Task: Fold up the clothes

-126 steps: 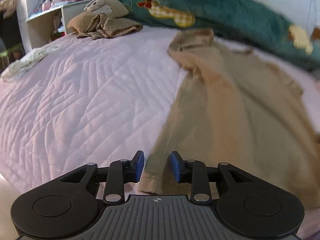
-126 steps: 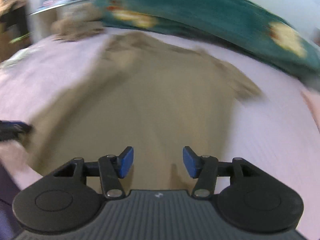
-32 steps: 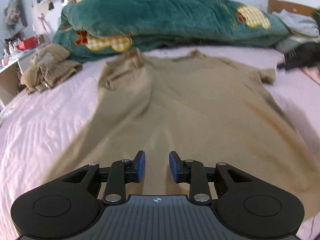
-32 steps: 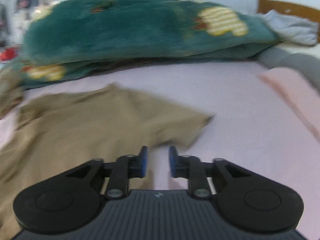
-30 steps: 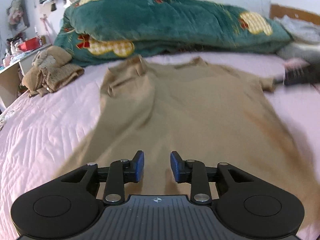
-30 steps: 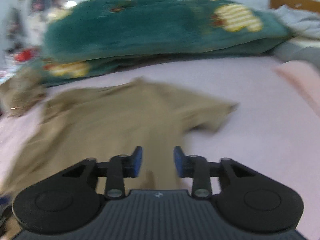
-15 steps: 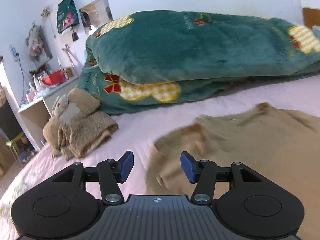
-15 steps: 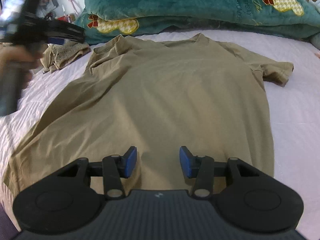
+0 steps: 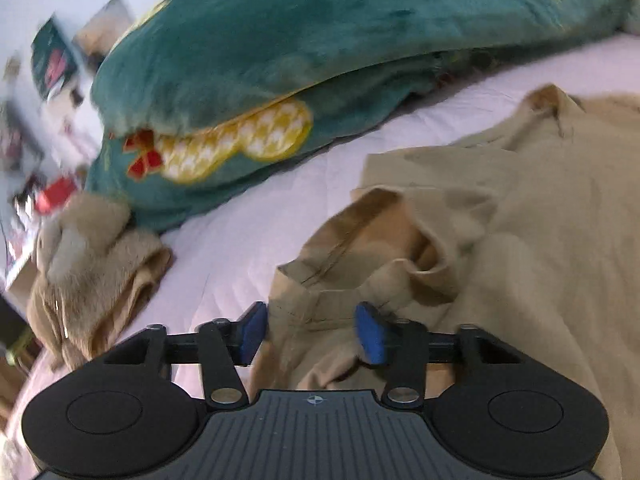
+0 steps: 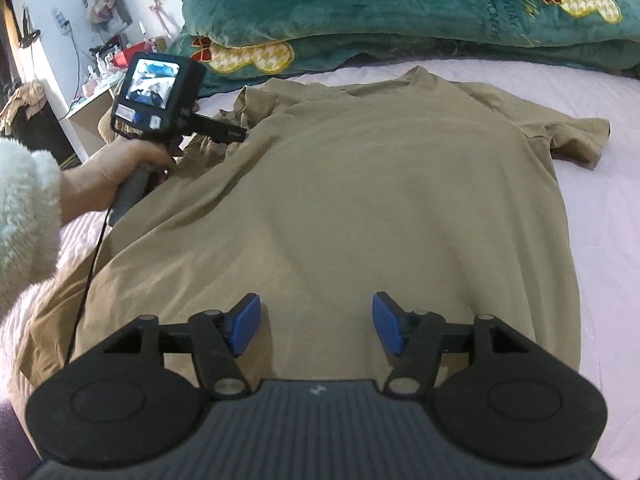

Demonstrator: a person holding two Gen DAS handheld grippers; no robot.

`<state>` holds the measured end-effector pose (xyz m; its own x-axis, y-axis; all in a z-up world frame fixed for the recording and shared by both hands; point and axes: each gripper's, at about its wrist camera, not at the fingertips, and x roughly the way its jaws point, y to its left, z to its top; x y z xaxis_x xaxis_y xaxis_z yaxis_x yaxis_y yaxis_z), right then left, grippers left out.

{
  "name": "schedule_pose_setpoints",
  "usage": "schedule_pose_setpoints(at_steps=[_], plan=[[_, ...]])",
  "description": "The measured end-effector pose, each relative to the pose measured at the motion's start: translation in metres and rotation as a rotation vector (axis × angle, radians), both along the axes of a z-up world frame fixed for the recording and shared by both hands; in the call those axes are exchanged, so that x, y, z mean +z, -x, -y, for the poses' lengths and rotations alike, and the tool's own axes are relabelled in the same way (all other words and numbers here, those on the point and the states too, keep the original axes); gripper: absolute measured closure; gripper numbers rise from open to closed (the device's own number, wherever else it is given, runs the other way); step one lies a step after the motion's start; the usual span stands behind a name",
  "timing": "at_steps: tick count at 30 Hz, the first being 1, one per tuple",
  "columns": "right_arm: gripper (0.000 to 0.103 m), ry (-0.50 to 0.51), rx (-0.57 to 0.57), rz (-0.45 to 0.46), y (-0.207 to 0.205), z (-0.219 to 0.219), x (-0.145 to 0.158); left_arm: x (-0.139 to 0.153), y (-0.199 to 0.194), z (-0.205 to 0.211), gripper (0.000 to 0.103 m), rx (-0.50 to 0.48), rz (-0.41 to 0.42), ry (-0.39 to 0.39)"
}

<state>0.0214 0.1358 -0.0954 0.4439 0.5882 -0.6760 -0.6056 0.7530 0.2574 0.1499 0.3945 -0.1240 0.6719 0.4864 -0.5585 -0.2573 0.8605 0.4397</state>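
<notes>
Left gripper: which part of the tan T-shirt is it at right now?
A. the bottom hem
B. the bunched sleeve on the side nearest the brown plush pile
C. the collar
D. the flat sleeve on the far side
B: the left gripper has the crumpled sleeve of the tan T-shirt between its closing jaws, with the brown plush pile just beside it.

I've swung my left gripper (image 9: 310, 330) from the tan T-shirt (image 10: 360, 200) hem over to its bunched sleeve (image 9: 360, 264) near the green blanket (image 9: 320, 48); jaws closing around it. My right gripper (image 10: 316, 330) is opening above the hem.
</notes>
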Motion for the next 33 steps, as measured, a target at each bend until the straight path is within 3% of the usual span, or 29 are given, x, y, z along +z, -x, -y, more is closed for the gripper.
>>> schedule_pose_setpoints(at_steps=[2,6,10,16,17,19,20,23,27,29,30,31,33], plan=[[0.040,0.000,-0.003,-0.003,0.000,0.000,0.001,0.003,0.001,-0.002,0.098,0.006,0.026,0.025],[0.040,0.004,-0.006,0.002,0.001,-0.001,0.001,0.010,0.007,-0.022,0.099,0.055,0.093,0.057],[0.040,0.014,0.000,0.011,0.003,0.000,0.000,0.019,0.008,-0.060,0.099,0.141,0.082,0.043],[0.040,-0.024,-0.027,-0.012,-0.001,0.007,0.001,0.030,0.020,-0.124,0.095,0.444,0.094,0.051],[0.041,-0.033,-0.034,-0.019,-0.002,0.009,0.001,0.029,0.021,-0.128,0.102,0.492,0.076,0.012],[0.040,-0.046,-0.042,-0.033,-0.005,0.013,0.000,0.026,0.026,-0.137,0.100,0.529,0.017,-0.026],[0.040,-0.054,-0.051,-0.044,-0.006,0.014,0.001,0.029,0.032,-0.139,0.091,0.513,0.024,0.029],[0.040,-0.075,-0.082,-0.074,-0.010,0.020,0.005,0.056,0.066,-0.119,0.090,0.445,0.141,0.090],[0.040,-0.087,-0.167,-0.044,-0.011,0.035,0.025,0.103,0.137,-0.039,0.089,0.229,0.264,0.180],[0.040,-0.093,-0.213,0.000,-0.008,0.043,0.039,0.118,0.176,0.013,0.080,0.118,0.302,0.215],[0.040,-0.098,-0.232,0.018,-0.006,0.047,0.047,0.120,0.191,0.036,0.075,0.098,0.315,0.226],[0.040,-0.103,-0.252,0.035,-0.003,0.051,0.054,0.121,0.206,0.060,0.062,0.081,0.327,0.237],[0.040,-0.121,-0.283,0.077,0.004,0.063,0.069,0.118,0.235,0.103,0.057,0.061,0.335,0.251]])
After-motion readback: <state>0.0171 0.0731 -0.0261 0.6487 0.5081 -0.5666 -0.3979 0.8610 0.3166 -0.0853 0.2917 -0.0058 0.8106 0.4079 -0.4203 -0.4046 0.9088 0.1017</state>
